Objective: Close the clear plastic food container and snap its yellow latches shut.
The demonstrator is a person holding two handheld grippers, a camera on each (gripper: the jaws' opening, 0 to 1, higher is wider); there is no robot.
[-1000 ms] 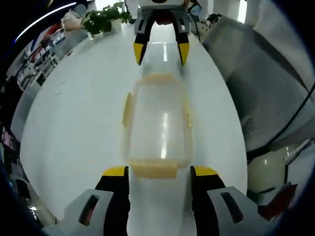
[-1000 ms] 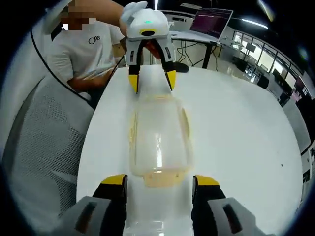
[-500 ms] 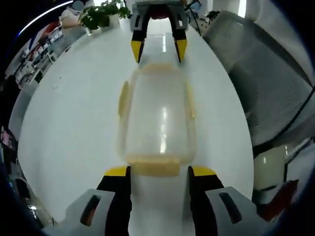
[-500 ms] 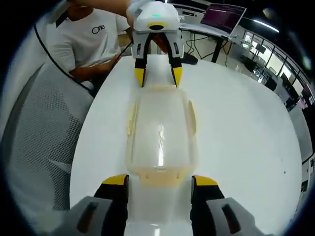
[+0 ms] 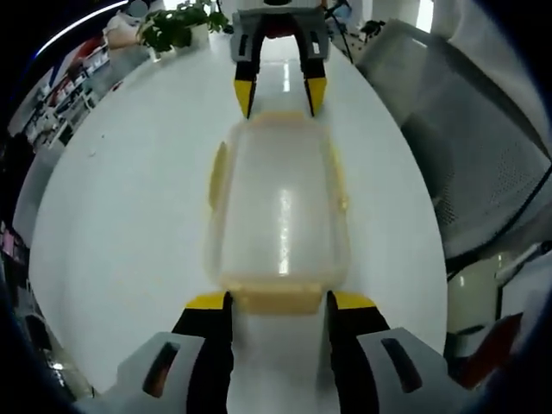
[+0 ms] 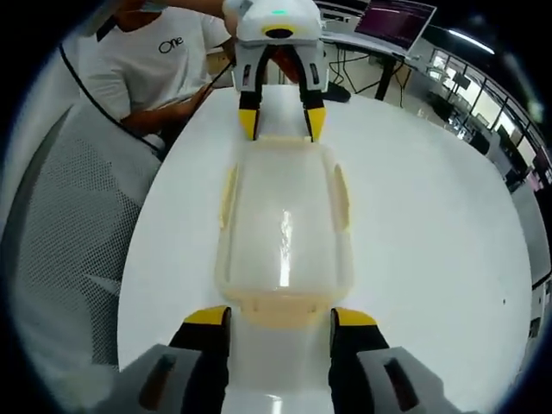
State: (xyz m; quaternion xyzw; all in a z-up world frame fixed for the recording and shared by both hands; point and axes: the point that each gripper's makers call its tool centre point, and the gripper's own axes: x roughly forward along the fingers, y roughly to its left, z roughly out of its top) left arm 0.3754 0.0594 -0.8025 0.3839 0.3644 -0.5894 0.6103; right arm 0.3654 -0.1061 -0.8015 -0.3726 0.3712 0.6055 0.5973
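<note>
Container flat on white worktop, a gripper at each short end.

In left gripper view: plant (image 5: 177, 30) far left at worktop (image 5: 121, 216) edge; left gripper (image 5: 277, 300) at bottom, fingers (image 5: 205, 302) apart, flanking near yellow latch (image 5: 276, 299); container (image 5: 278, 207) lengthwise at centre, lid on; right gripper (image 5: 277, 89) beyond, open, tips beside far end; mesh chair (image 5: 483, 147) at right. In right gripper view: chair (image 6: 69, 233) and person in white shirt (image 6: 147, 60) at left; right gripper (image 6: 280, 317) open astride near latch (image 6: 280, 309); container (image 6: 283, 220); left gripper (image 6: 281, 121) at far end; laptop (image 6: 397, 17) upper right.
</note>
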